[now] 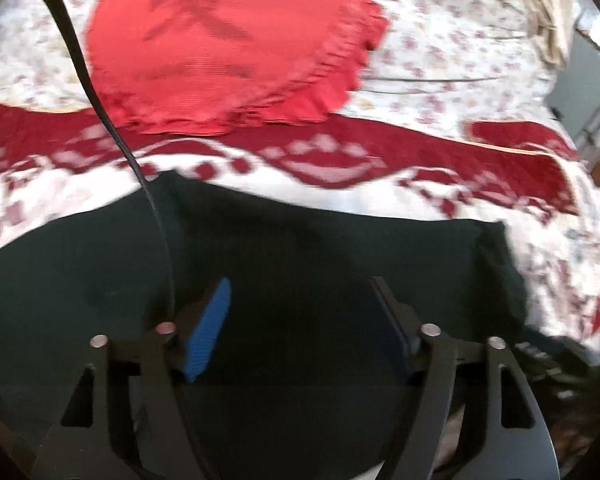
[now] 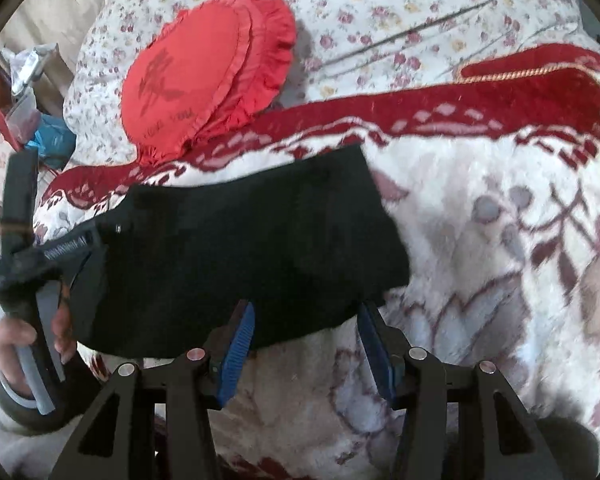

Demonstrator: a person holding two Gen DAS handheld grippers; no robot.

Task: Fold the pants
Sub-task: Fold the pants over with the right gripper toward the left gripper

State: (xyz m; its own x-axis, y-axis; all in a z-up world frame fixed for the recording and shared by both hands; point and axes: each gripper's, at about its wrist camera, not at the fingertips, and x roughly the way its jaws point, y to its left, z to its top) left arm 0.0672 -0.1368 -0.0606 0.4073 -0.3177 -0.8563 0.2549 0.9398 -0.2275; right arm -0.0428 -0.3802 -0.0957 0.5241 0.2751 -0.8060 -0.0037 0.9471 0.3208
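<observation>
The black pants lie folded into a compact block on the white-and-red blanket. In the left wrist view the pants fill the lower frame. My left gripper is open with its blue pads just above the fabric, holding nothing. My right gripper is open at the near edge of the pants, its jaws on either side of the hem, empty. The left gripper's body and the hand holding it show at the pants' left end in the right wrist view.
A round red frilled cushion lies behind the pants on a floral sheet. A black cable hangs across the left wrist view. Clutter and a blue bag sit beside the bed at far left.
</observation>
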